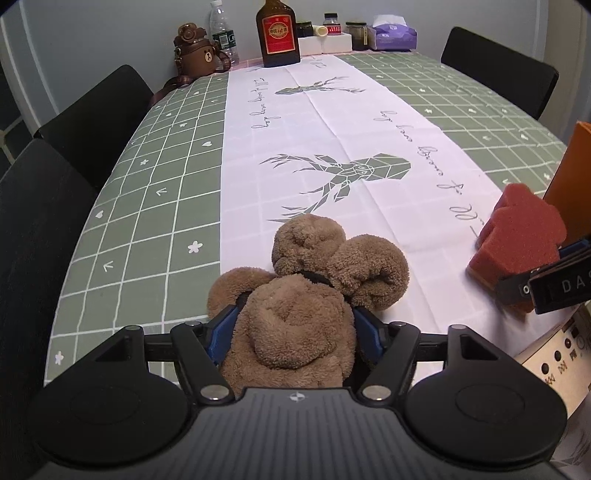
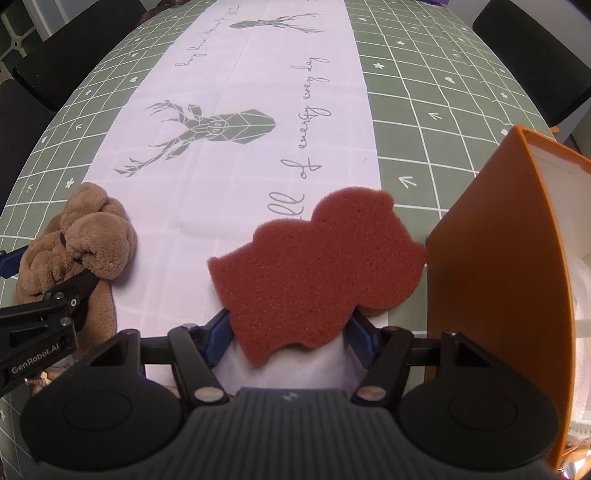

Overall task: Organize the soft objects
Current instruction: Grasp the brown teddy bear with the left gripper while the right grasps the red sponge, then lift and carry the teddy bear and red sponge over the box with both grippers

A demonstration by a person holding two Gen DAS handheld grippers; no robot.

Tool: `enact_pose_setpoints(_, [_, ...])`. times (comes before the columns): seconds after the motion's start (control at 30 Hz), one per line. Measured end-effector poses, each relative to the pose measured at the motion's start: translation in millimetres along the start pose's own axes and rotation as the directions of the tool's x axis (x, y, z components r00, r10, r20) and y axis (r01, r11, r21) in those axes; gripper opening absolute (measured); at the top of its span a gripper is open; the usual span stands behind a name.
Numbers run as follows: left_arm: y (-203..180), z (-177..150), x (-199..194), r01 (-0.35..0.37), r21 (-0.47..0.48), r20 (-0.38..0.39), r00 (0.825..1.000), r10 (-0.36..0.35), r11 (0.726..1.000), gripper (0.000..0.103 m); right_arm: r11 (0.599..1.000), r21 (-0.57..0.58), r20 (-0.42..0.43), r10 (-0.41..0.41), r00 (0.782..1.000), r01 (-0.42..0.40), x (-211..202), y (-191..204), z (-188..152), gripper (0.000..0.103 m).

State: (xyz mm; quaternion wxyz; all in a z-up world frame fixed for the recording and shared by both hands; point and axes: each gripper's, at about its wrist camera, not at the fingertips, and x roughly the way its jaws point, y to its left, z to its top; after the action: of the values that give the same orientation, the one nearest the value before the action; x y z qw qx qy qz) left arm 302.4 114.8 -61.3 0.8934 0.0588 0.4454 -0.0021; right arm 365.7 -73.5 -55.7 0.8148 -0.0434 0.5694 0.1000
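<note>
A brown plush toy (image 1: 295, 295) lies on the white runner of the table (image 1: 166, 184), filling the gap of my left gripper (image 1: 295, 317). Both blue pads press into its fur. In the right wrist view the same plush toy (image 2: 92, 236) sits at the left with the left gripper (image 2: 48, 269) around it. A dark red foam sponge (image 2: 314, 266), cut like an animal shape, lies flat on the runner. My right gripper (image 2: 290, 325) has its pads against the sponge's near end. The sponge (image 1: 517, 236) and right gripper (image 1: 543, 266) also show at the right of the left wrist view.
An orange open box (image 2: 491, 258) stands right beside the sponge, touching its right edge. At the table's far end stand a brown liquor bottle (image 1: 277, 33), a water bottle (image 1: 221, 31), a bear-shaped flask (image 1: 195, 51), jars and a tissue pack (image 1: 393, 35). Black chairs (image 1: 92, 114) flank the table.
</note>
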Motion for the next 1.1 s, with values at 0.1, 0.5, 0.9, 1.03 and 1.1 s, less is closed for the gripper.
enact_pose_setpoints(0.1, [0.2, -1.3, -1.3, 0.0, -0.016, 0.013, 1.0, 0.0, 1.0, 0.07, 1.0, -0.023, 0.012, 0.0, 1.0, 0.0, -1.5, 1.8, -1.4, 0.061])
enact_pose_setpoints(0.5, [4.1, 6.7, -38.0, -0.061, -0.12, 0.132, 0.988, 0.077, 0.991, 0.056, 0.991, -0.131, 0.146, 0.026, 0.989, -0.007, -34.0, 17.5, -1.2, 0.059])
enact_pose_setpoints(0.9, [-7.6, 3.2, -138.1, -0.059, -0.24, 0.321, 0.937, 0.136, 0.969, 0.056, 0.963, -0.261, 0.314, 0.148, 0.938, -0.065, -109.1, 36.1, -34.8, 0.059])
enact_pose_setpoints(1.03, [-17.1, -8.7, -163.0, -0.049, -0.233, 0.345, 0.93, 0.129, 0.971, 0.056, 0.952, -0.291, 0.332, 0.193, 0.923, -0.094, -135.9, 31.5, -57.4, 0.059])
enact_pose_setpoints(1.1, [-22.7, -17.4, -173.5, -0.037, -0.235, 0.354, 0.927, 0.121, 0.971, 0.056, 0.945, -0.312, 0.333, 0.211, 0.919, -0.104, -146.3, 27.3, -71.1, 0.059])
